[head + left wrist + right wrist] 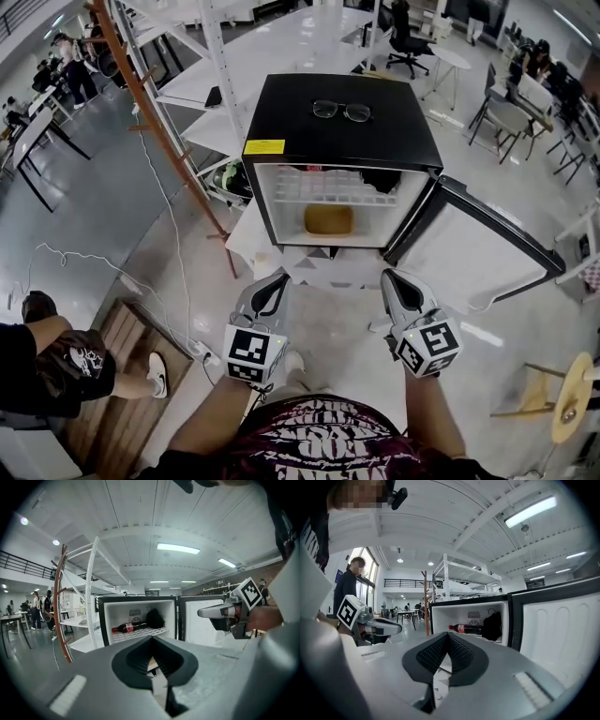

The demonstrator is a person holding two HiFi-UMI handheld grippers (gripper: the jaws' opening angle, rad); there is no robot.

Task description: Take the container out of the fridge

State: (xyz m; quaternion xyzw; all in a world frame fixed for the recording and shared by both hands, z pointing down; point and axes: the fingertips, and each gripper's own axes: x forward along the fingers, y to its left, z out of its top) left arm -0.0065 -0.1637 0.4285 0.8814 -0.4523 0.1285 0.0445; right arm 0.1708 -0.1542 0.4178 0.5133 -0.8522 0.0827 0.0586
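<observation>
Head view shows the fridge (281,108) open, the container (328,220) still inside, left gripper (274,279) and right gripper (394,279) both clenched, empty.

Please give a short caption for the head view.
Left gripper and right gripper, both shut, face the open fridge with a tan container inside.
</observation>
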